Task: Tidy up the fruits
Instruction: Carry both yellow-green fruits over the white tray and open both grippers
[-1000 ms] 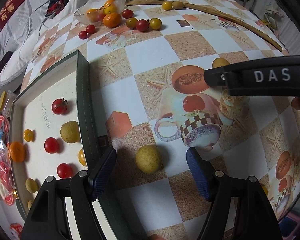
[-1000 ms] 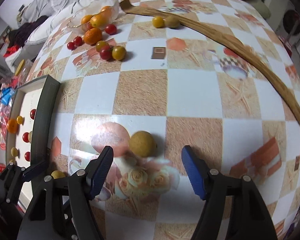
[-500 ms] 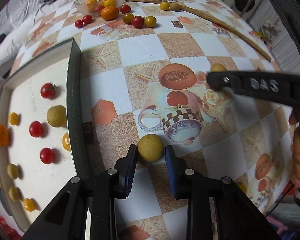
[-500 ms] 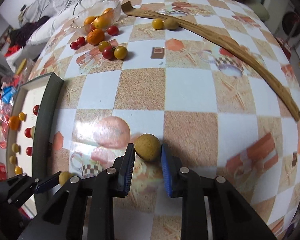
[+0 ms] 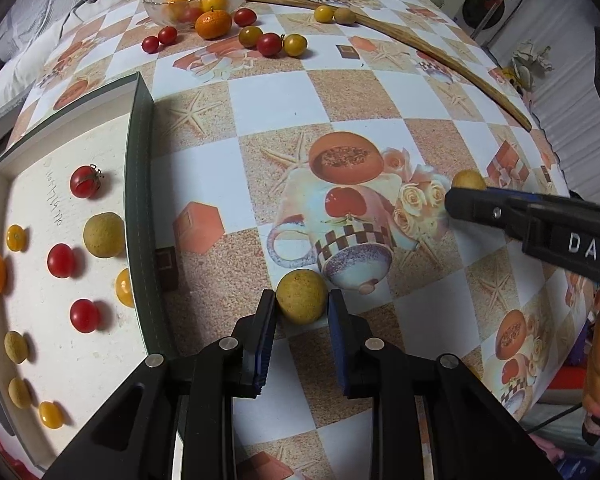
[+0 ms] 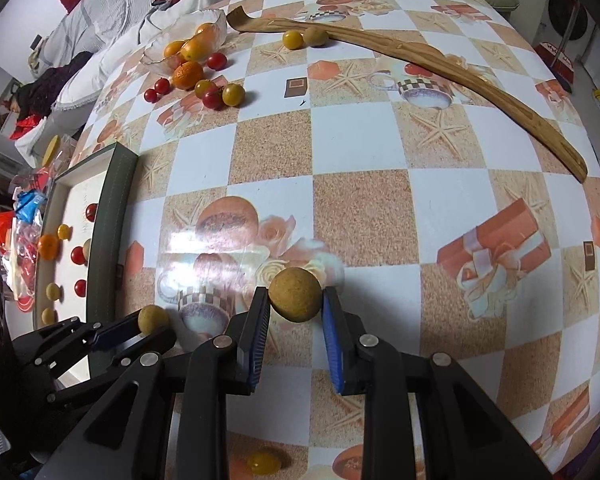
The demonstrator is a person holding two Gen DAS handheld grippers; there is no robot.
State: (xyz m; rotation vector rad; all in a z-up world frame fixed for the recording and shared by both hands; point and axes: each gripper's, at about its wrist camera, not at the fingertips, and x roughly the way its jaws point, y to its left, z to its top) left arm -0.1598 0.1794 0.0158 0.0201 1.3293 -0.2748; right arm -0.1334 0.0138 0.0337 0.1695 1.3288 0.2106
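Here, a table [image 6: 360, 152] wears a glossy checked oilcloth printed with starfish, cups and gift boxes; rumpled bedding lies beyond it. The left gripper [image 5: 302, 316] has just closed and clamps a round, rough tan fruit [image 5: 301, 297] beside a dark-rimmed white tray [image 5: 140, 184] of sorted fruit. The right gripper [image 6: 296, 312] has also just closed and grips another tan ball [image 6: 296, 294]. A glass bowl [image 5: 156, 0], loose tomatoes [image 5: 269, 44] and a curved wooden stick [image 6: 440, 60] sit farther back.

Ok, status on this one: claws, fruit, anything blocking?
Left claw shut on a longan. Right claw shut on another longan. Tray beside the left claw, path clear.
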